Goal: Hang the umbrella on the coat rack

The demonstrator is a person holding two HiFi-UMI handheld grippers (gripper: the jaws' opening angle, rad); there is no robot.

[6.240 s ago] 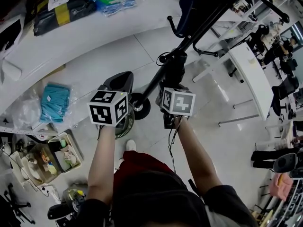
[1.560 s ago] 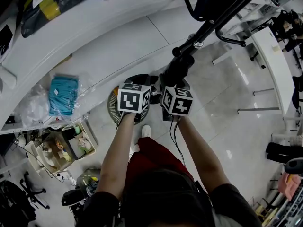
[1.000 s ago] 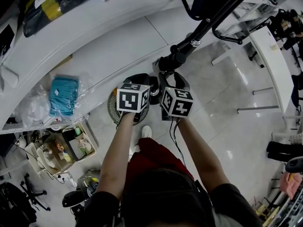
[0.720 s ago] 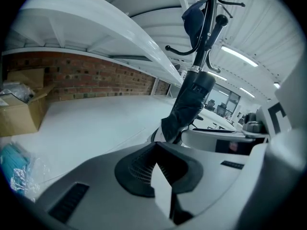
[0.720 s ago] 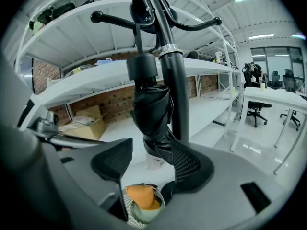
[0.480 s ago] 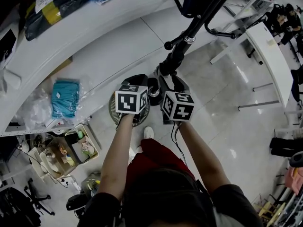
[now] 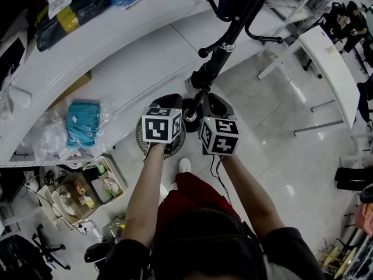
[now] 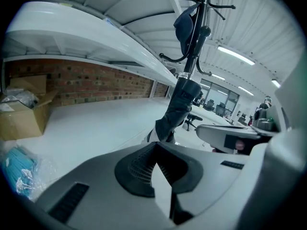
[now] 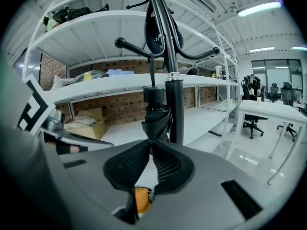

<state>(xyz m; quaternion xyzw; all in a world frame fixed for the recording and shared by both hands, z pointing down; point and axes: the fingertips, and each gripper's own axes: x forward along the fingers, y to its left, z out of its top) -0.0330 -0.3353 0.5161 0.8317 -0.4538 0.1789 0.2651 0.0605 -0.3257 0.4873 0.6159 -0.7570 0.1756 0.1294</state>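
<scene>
The black folded umbrella (image 7: 207, 73) hangs against the black coat rack pole (image 7: 245, 15), its top by a hook arm (image 9: 136, 48). In the right gripper view the umbrella (image 9: 156, 113) is just beyond my right gripper (image 9: 149, 142). Its jaws are closing, the tips meet and nothing is between them. My left gripper (image 8: 155, 146) is shut and empty, and points at the umbrella (image 8: 178, 108) from the left. In the head view the left gripper (image 7: 172, 100) and right gripper (image 7: 205, 100) are side by side above the rack's round base (image 7: 189, 114).
A dark blue item (image 9: 156, 35) hangs higher on the rack. White shelving (image 7: 111, 45) runs behind it, with a teal packet (image 7: 82, 123) below. A round grille (image 7: 140, 137) and an open box of clutter (image 7: 93, 185) are on the floor. A white table (image 7: 332, 57) stands at the right.
My right gripper has drawn back slightly from the umbrella, which stays hanging on the rack. Both hands have risen a little.
</scene>
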